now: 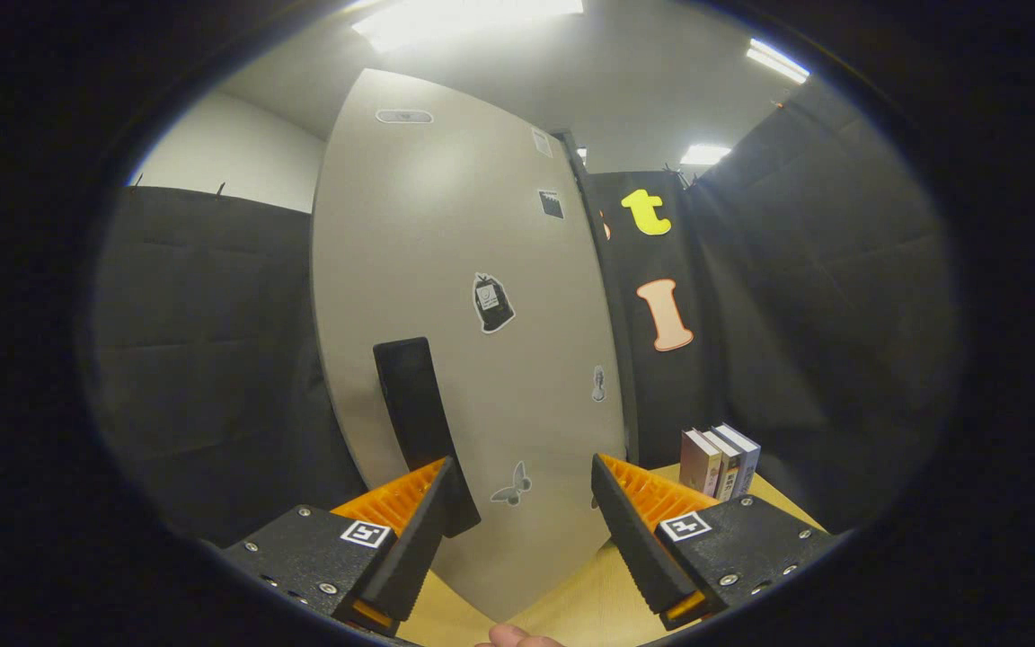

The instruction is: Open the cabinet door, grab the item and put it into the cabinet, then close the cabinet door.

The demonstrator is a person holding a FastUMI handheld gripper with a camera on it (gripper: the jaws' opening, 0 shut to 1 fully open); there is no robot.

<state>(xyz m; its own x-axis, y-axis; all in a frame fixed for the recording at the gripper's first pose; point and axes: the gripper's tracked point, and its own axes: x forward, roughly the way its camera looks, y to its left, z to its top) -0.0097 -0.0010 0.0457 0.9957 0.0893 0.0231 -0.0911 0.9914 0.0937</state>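
A tall beige cabinet door point(446, 270) with small stickers stands close in front of me on a wooden tabletop point(571, 611). A black upright handle point(414, 404) sits near the door's left edge, and its lower end runs behind my left finger point(419, 530). My gripper point(522, 472) is open, its fingers apart just before the door's lower part, with nothing between them. Three books point(720, 460) stand upright on the table to the right of the cabinet, beyond my right finger point(634, 530).
Black cloth walls close in on the left and right of the cabinet. A fingertip point(508, 636) of a person's hand shows below the fingers. The table runs on to the right, past the books.
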